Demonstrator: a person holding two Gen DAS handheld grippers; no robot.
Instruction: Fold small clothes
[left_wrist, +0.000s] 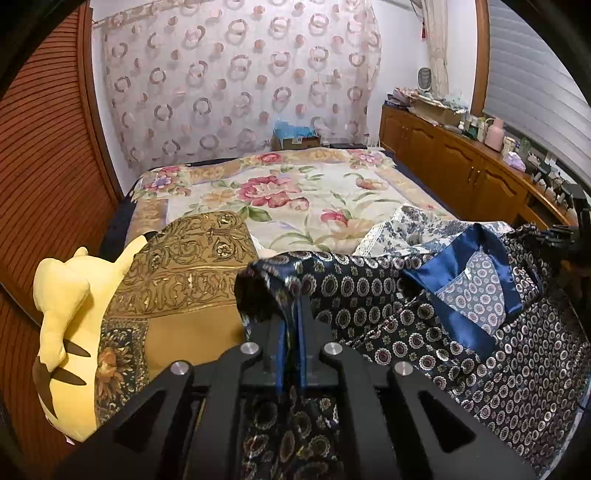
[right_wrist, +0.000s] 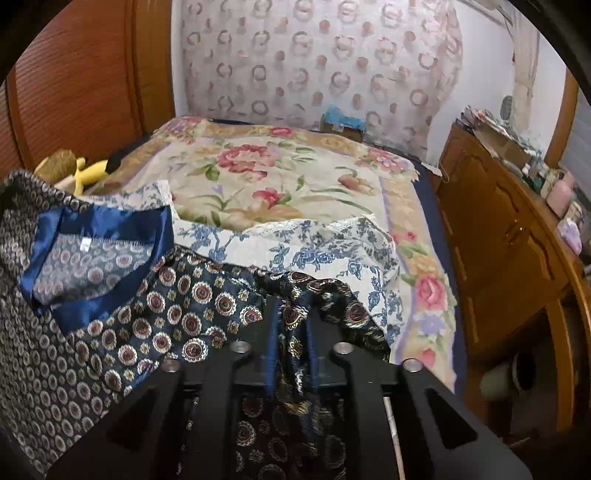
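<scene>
Dark navy patterned garment w/ medallion print lies spread over the near end of the bed, shiny blue collar lining turned up, pale inside showing a small white tag. Left gripper has its jaws pinched together on a bunched fold of the garment, cloth running down btwn the fingers. Right gripper has its jaws a little apart, a strip of the same garment lying btwn them; can't tell if the pads press it. Under the garment, a white cloth w/ blue flower print and lace edge. Left of it a gold patterned cushion and yellow plush toy. Floral bedspread beyond, wooden cabinets at right, circle-print curtain behind.
</scene>
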